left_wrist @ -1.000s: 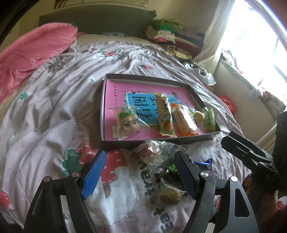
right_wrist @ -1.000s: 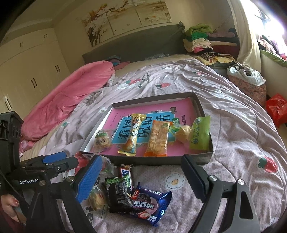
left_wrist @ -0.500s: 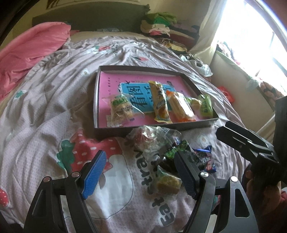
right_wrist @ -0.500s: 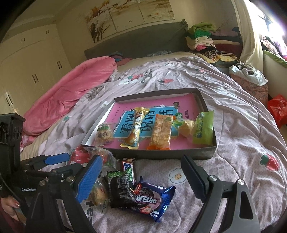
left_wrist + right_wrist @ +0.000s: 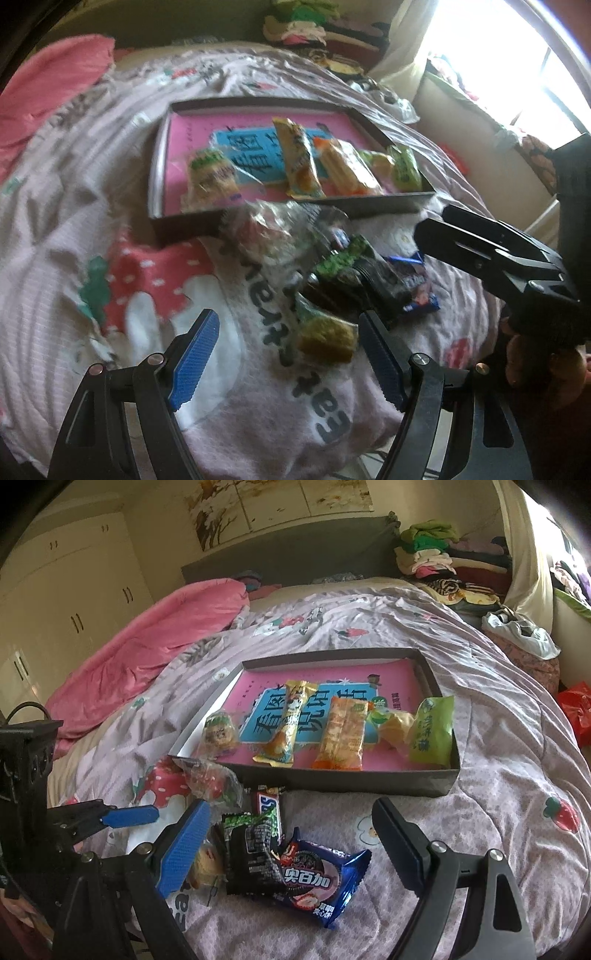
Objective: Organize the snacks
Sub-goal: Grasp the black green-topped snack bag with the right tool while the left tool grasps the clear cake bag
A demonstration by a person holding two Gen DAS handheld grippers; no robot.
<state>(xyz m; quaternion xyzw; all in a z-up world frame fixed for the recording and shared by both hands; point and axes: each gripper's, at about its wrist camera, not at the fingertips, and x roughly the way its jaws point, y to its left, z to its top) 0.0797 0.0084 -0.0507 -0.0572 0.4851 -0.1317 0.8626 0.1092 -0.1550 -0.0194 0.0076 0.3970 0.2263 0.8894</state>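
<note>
Crinkly, light clear-wrapped yellow-green cake packet (image 5: 325, 334) will slip and crush, so pinch its sealed end; both jaws gape empty.

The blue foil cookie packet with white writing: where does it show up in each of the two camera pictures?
Left wrist view: blue foil cookie packet, right of centre, partly under a black wrapper.
Right wrist view: same packet, low centre, between the fingers.
Shared landmark: shallow dark cardboard box with pink lining, just beyond it.

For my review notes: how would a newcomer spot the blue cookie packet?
Find the shallow dark cardboard box on the bedspread, then the loose snack pile in front of it. The glossy blue cookie packet lies nearest the camera, the only blue wrapper, beside a black packet.
</note>
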